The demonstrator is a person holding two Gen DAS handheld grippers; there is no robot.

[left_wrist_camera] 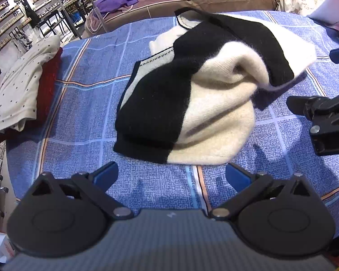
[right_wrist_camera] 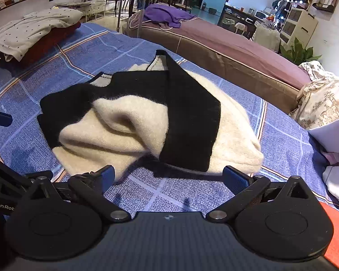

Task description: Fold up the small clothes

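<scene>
The black and cream sweater [left_wrist_camera: 187, 94] is lying in a loose, half-folded heap on the blue checked bed [left_wrist_camera: 83, 103], just ahead of the left claw [left_wrist_camera: 171, 175] and the right claw [right_wrist_camera: 168, 176], and both claws are standing fully released with nothing between the fingers. It is looking soft, fluffy and light, so it will probably sag and slide. I think the best hold is a pinch on the near hem or the thick folded edge, 1 claw at each end.

Sweater [left_wrist_camera: 192, 103] black and cream; bedsheet [left_wrist_camera: 83, 103] blue plaid, orange stripes; fingers [left_wrist_camera: 106, 174] blue.
</scene>
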